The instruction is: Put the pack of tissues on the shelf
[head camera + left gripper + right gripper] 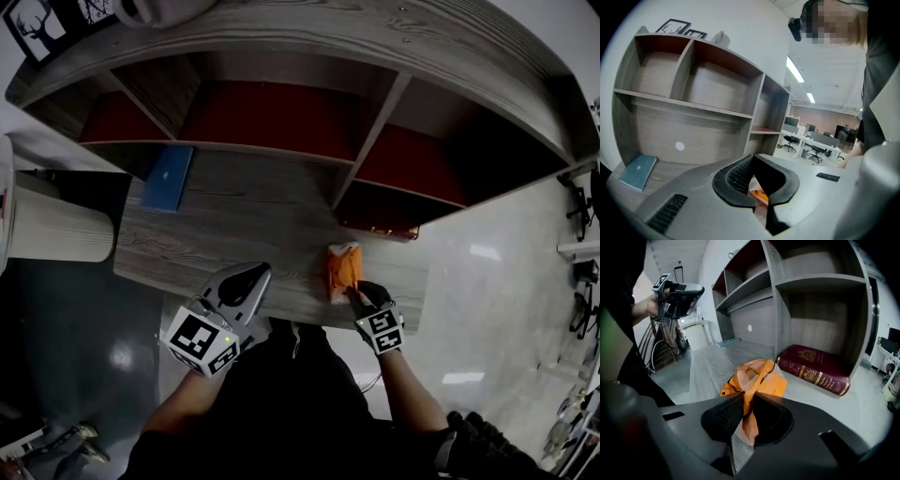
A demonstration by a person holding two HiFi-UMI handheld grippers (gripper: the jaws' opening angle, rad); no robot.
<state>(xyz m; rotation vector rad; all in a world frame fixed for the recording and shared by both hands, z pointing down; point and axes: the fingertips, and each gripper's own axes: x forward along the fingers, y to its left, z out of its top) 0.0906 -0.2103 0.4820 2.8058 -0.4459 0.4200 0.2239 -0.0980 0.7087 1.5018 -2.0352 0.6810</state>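
The orange pack of tissues (342, 267) lies on the wooden table (244, 225) near its front edge, in front of the shelf (375, 122). My right gripper (356, 295) is at the pack's near end. In the right gripper view its jaws (746, 404) are shut on a crumpled fold of the pack (757, 378). My left gripper (246, 279) hangs over the table's front edge to the left, its jaws together with nothing between them. In the left gripper view a bit of the orange pack (759, 194) shows past that gripper (752, 157).
A dark red book (813, 369) lies flat in the shelf's lower right compartment, just behind the pack. A blue book (169, 178) lies on the table at the left. A white cylinder (56, 225) stands left of the table. Framed pictures (47, 28) stand on top of the shelf.
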